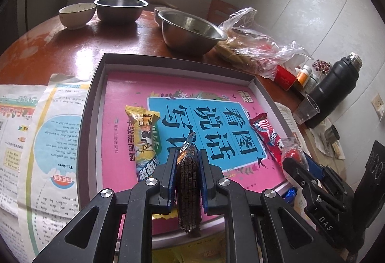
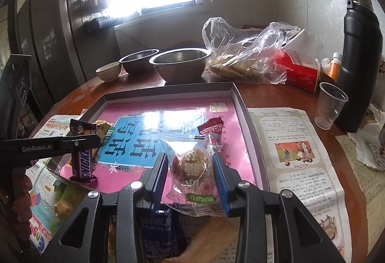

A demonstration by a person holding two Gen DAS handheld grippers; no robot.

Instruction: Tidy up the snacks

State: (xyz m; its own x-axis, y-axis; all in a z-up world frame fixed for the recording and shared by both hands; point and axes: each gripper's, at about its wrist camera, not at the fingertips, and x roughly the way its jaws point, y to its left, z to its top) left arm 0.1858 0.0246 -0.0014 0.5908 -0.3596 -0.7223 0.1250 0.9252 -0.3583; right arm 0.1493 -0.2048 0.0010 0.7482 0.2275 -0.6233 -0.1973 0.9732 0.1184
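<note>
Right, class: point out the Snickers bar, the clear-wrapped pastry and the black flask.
Snickers bar [image 2: 83, 161], right wrist view, on its brown wrapper below the left gripper's finger.
Clear-wrapped pastry [image 2: 193, 166], right wrist view, on the round cake.
Black flask [image 2: 361, 65], right wrist view, mid-body.

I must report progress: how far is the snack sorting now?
Done: a yellow wrapped snack and a red wrapped snack lie in the grey shallow box. In hand: left gripper holds a brown Snickers bar; right gripper holds a clear-wrapped pastry. Left: placing both.
</note>
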